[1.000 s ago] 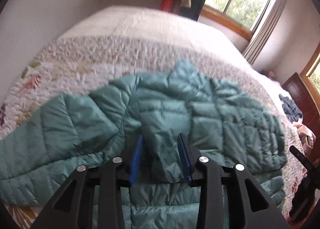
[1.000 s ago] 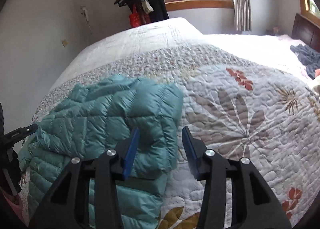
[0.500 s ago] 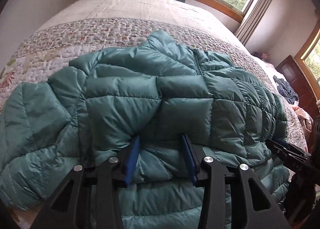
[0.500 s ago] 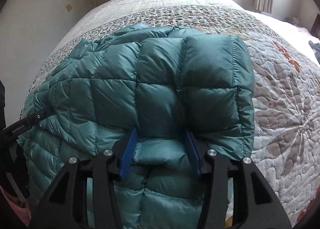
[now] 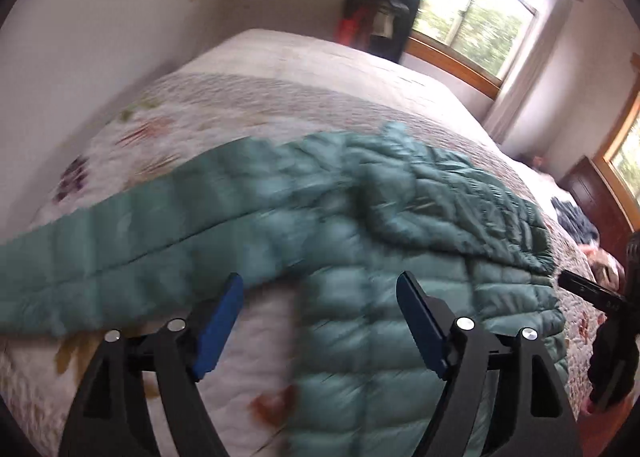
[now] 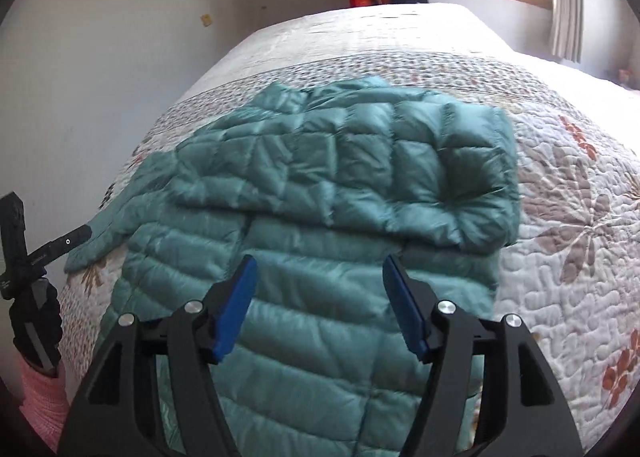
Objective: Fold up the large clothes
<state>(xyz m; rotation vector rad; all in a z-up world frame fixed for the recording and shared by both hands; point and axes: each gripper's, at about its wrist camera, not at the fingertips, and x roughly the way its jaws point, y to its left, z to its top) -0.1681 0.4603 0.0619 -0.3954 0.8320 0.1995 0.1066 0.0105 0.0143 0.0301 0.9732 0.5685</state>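
Note:
A teal quilted puffer jacket (image 6: 328,193) lies flat on the bed. Its right sleeve (image 6: 440,161) is folded across the chest. The left sleeve (image 5: 120,241) stretches out straight to the left over the quilt. My right gripper (image 6: 318,281) hovers open above the jacket's body, nothing between its blue pads (image 6: 236,309). My left gripper (image 5: 318,297) is open too, above the jacket's left side where sleeve meets body (image 5: 360,317). That view is blurred by motion. Each gripper shows at the edge of the other's view: the right gripper (image 5: 592,293), the left gripper (image 6: 48,253).
The bed wears a white floral quilt (image 6: 568,217). A wall runs close along its left side (image 6: 100,77). A coat rack with dark clothes (image 5: 380,17) stands by the window beyond the bed. Loose clothes (image 5: 576,217) lie at the right edge near dark wooden furniture.
Both grippers have let go of the jacket, opened wide and pulled back. The right sleeve now rests folded over the chest. The left gripper has swung left toward the outstretched sleeve.

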